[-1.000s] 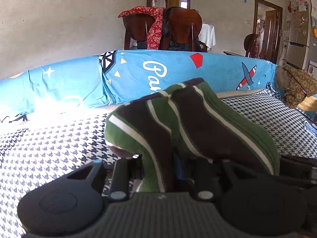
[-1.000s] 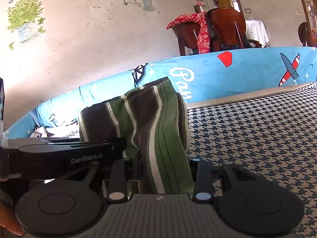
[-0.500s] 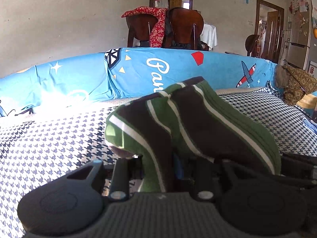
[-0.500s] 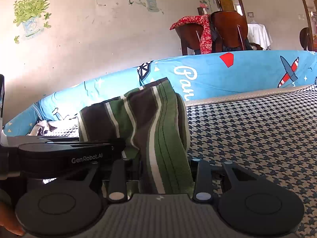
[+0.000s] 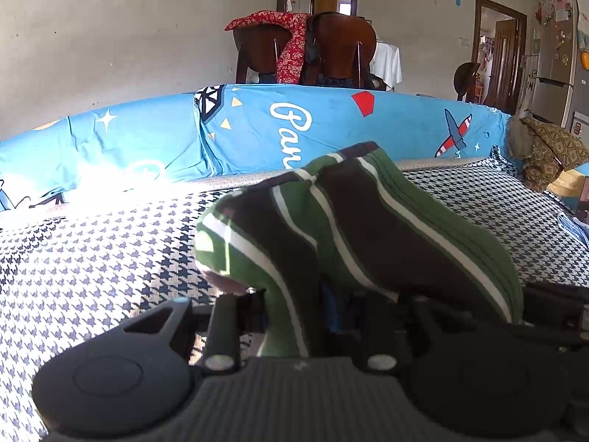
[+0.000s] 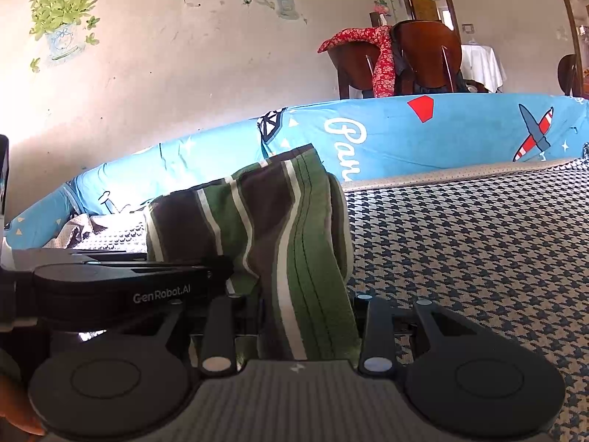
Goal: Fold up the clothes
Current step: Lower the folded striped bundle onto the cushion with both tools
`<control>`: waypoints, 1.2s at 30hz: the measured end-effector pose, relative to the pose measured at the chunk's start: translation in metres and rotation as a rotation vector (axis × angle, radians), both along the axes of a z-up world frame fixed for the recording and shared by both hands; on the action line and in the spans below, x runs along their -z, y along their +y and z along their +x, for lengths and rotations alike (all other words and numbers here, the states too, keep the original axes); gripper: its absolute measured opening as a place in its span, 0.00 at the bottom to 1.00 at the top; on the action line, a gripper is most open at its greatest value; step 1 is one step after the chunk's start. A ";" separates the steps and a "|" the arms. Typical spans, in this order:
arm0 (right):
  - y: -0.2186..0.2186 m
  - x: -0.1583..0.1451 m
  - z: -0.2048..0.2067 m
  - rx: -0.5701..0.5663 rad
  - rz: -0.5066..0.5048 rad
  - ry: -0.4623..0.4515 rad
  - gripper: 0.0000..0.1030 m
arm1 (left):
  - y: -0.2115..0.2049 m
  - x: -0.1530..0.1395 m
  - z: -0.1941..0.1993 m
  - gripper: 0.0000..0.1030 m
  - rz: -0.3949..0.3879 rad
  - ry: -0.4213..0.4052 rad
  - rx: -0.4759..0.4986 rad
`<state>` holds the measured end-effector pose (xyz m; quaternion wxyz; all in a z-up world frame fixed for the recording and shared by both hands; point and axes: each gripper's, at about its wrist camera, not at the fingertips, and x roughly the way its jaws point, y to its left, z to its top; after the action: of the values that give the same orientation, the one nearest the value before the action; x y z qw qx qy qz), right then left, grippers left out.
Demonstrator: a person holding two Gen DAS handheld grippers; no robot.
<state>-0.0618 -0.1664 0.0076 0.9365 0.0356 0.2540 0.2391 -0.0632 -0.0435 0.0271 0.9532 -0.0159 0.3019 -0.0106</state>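
- Left gripper [image 5: 305, 305]: clamped on a striped garment [image 5: 353, 228], green, dark brown and white. The cloth runs down between the fingers and hides most of them.
- From the left gripper the garment humps up and forward in a rounded fold, with its highest ridge ahead and slightly to the right. Its right flank slopes down onto the dark body of the other tool at the lower right.
- Right gripper [image 6: 294, 316]: also clenched on the same garment [image 6: 279, 228]. A band of green cloth with one white stripe drops straight into the gap between its fingers.
- In the right wrist view the left gripper [image 6: 140, 287] lies just to the left, touching the garment's lower left edge. Its side is printed "GenRobot.AI".
- The two grippers sit close together, side by side, with the bunched garment held up between them.
- Below and around both grippers lies a houndstooth cover [image 5: 92, 258], dark blue on white. It spreads far to the right of the right gripper [image 6: 478, 239].
- Ahead of both stands a blue printed sheet [image 5: 257, 129] like a low wall, with a plane, a red shape and white script on it.
- Far ahead, beyond the sheet, are two dark wooden chairs [image 5: 338, 51] with a red floral cloth [image 5: 291, 40] draped over them.
- A sliver of a hand [image 6: 18, 416] shows at the lower left edge of the right wrist view.
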 end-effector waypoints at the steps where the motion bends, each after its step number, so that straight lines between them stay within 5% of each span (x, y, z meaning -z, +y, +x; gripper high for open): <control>1: 0.000 0.000 0.000 0.000 0.000 0.000 0.33 | 0.000 0.000 0.000 0.25 0.000 -0.001 0.001; 36: 0.014 -0.003 0.064 0.020 -0.033 -0.001 0.33 | -0.001 0.001 0.075 0.25 0.026 0.001 -0.072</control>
<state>0.0023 -0.1529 0.0110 0.9394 0.0227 0.2572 0.2257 0.0120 -0.0448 0.0258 0.9529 -0.0143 0.3017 0.0278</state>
